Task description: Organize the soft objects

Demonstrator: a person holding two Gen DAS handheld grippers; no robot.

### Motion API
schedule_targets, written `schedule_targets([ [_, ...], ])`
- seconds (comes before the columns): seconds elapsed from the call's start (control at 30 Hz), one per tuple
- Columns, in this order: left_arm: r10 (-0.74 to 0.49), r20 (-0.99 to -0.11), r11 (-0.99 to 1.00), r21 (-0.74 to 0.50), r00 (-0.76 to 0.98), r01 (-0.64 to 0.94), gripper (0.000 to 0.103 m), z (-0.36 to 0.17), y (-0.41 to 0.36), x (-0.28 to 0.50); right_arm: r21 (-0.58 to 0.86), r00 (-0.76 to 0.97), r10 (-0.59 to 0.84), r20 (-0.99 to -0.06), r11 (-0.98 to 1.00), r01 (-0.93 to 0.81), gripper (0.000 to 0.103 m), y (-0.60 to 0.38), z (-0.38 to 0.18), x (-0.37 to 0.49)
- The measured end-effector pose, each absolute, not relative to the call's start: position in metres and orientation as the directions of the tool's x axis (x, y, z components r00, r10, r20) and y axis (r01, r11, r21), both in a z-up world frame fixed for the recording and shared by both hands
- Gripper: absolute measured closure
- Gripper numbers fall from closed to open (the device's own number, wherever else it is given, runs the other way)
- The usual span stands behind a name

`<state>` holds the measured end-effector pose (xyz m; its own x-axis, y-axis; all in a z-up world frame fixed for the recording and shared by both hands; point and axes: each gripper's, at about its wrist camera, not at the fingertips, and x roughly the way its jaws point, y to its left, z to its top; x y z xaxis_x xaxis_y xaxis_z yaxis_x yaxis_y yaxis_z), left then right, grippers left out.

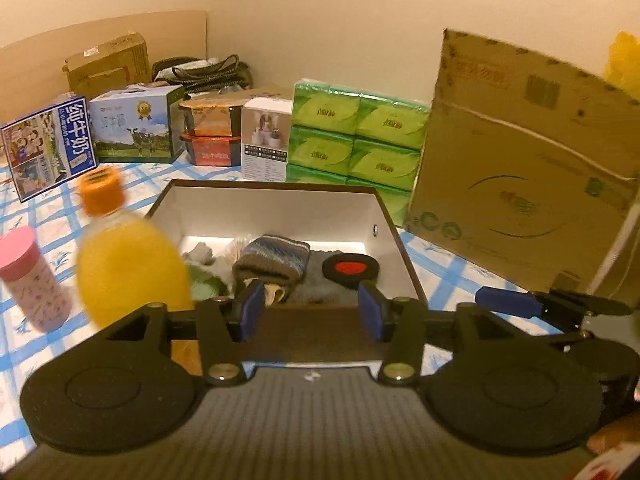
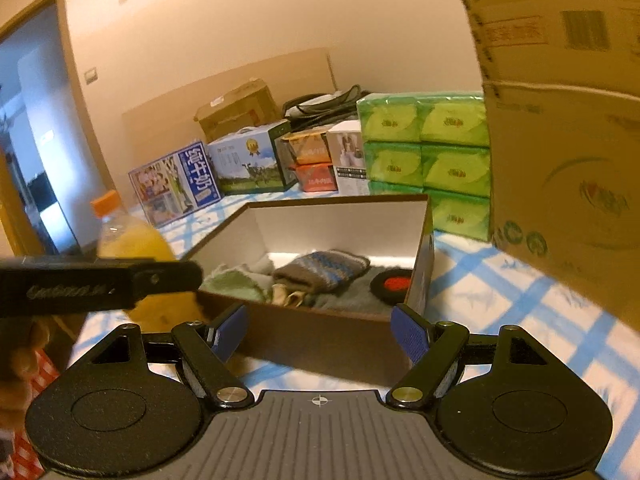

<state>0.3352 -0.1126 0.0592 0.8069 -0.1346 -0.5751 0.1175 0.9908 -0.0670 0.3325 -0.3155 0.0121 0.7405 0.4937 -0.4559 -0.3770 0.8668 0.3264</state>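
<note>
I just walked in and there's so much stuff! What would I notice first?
Probably the orange juice bottle, bright and close, left of the open box. In that box lie soft things, like a striped knit piece. Behind it stands a green stack of tissue packs.

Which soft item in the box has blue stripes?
The knitted brown piece in the middle of the open box; the round black item beside it has a red centre.

Plain cream wall (image 2: 240, 20), warmly lit; wooden door frame (image 2: 74, 80) seen at left; wall switch plate (image 2: 91, 76); surface covered by blue-checked cloth (image 2: 520, 300).
</note>
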Motion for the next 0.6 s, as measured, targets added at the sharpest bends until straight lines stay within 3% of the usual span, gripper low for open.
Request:
schedule_targets([
  [0.3,-0.156,-0.546,0.988,-0.074,0.823,0.139,0.044,0.075,-0.079,0.239,0.424,0.765,0.489,-0.419,0.851,-0.311,0.024,-0.312,0.039,0.249],
  [0.6,-0.155,-0.516,0.988,-0.067,0.842,0.141,0.041,0.087,-0.045,0.153,0.433,0.774,0.476,-0.417,0.853,-0.291,0.024,-0.291,0.062,0.172],
])
